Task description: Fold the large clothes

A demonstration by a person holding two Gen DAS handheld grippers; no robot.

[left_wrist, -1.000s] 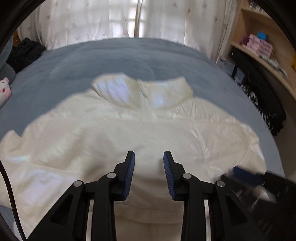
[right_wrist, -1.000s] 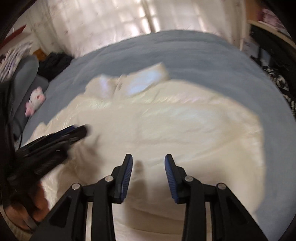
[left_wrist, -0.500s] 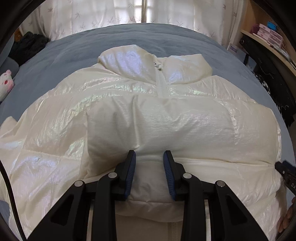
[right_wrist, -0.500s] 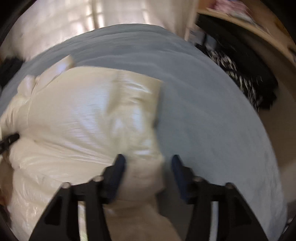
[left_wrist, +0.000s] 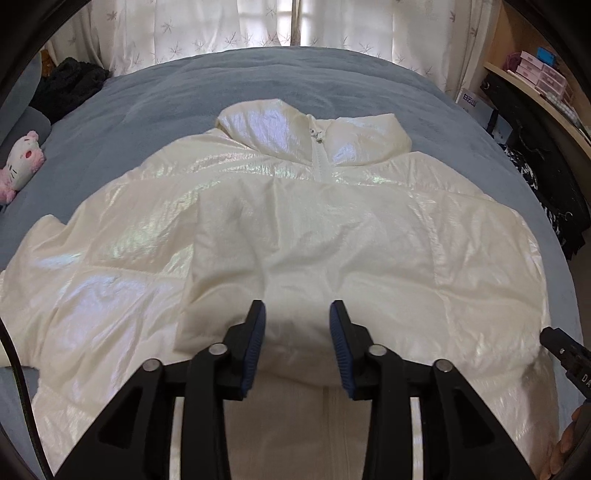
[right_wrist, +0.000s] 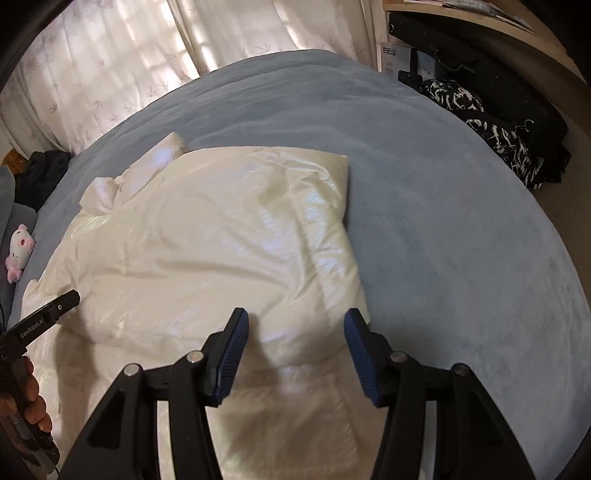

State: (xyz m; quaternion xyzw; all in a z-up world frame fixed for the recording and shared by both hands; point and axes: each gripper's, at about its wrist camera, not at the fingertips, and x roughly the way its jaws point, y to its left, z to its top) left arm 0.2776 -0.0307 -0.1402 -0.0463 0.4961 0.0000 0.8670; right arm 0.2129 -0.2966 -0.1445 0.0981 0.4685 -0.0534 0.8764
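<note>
lying front-up on the blue-grey bed [left_wrist: 155, 110], the white puffer jacket [left_wrist: 332, 236] runs its long axis away from the left wrist camera, collar [left_wrist: 314, 133] at the far end toward the curtains [left_wrist: 221, 29] and hem at the near end under the tools. its zipper [left_wrist: 320, 162] follows that same axis down the middle. one sleeve panel is folded across the chest, lying crosswise over the zipper line, while the opposite sleeve spreads flat out to the left of that view. the left gripper [left_wrist: 297, 332] sits over the near edge of the folded panel with its blue-padded jaws apart and nothing pinched between them, fabric showing in the gap. the right gripper [right_wrist: 295, 343] is over the jacket's right edge, jaws spread wide and holding nothing, with the folded side of the jacket [right_wrist: 229, 236] just ahead of it and bare bed [right_wrist: 461, 221] to its right. in the right wrist view the jacket points diagonally up and left, the collar [right_wrist: 155, 166] far off toward the curtains [right_wrist: 92, 74]. a pink and white plush toy [left_wrist: 18, 166] rests at the bed's left edge, well apart from the jacket, and dark clothing [right_wrist: 498, 136] is heaped by the shelves on the right.
</note>
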